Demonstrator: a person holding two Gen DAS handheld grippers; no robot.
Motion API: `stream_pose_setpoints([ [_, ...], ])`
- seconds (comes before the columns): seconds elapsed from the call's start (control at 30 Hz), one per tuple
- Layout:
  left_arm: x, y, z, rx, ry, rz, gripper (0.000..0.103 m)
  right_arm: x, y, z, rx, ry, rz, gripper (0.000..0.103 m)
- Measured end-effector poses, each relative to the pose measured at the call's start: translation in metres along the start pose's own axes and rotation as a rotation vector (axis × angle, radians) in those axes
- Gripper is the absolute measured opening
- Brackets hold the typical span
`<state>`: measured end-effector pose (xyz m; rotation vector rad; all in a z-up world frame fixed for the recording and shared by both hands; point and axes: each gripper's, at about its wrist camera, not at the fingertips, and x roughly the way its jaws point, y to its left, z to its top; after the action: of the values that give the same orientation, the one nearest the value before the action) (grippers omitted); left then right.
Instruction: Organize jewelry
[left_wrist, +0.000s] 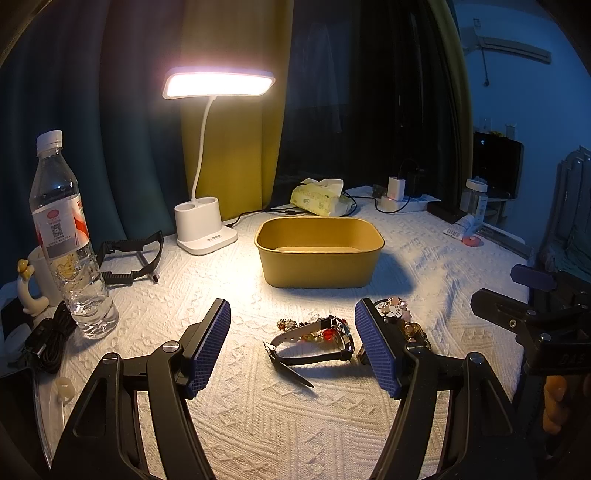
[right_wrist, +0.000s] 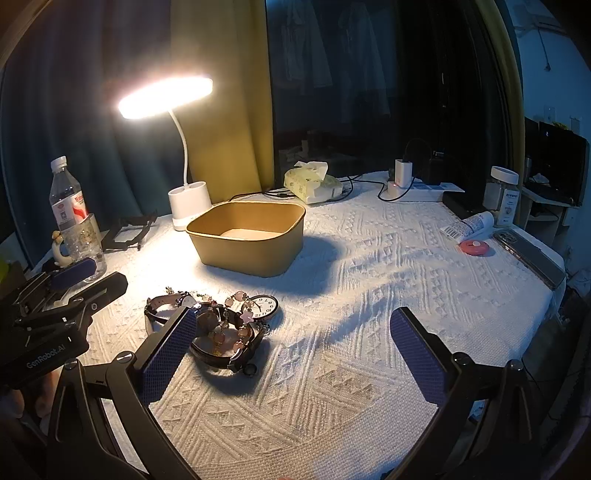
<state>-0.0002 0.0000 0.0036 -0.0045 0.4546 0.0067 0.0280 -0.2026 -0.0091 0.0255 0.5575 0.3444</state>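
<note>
Lit desk lamp (left_wrist: 207, 225), water bottle (left_wrist: 68, 240) (label on), tissue pack (left_wrist: 319, 197), white tablecloth (left_wrist: 258, 413)

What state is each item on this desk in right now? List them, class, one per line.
White gooseneck desk lamp: switched on.
Tan rectangular paper container: open, empty.
Clear plastic water bottle: capped, upright, partly filled.
Yellow tissue pack: open, tissue sticking out.
Pile of watches and beaded bracelets: tangled on the cloth, outside the container.
Left hand-held gripper: open, empty.
Right hand-held gripper: open, empty.
</note>
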Motion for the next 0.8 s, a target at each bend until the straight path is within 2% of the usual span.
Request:
stream_pose_setpoints([
  [0.8,-0.0003,-0.0004,-0.0009,0.000,-0.003,0.000,0.073,-0.0004,0.0021,0.0003,0.001,-0.001,0.002,0.103],
])
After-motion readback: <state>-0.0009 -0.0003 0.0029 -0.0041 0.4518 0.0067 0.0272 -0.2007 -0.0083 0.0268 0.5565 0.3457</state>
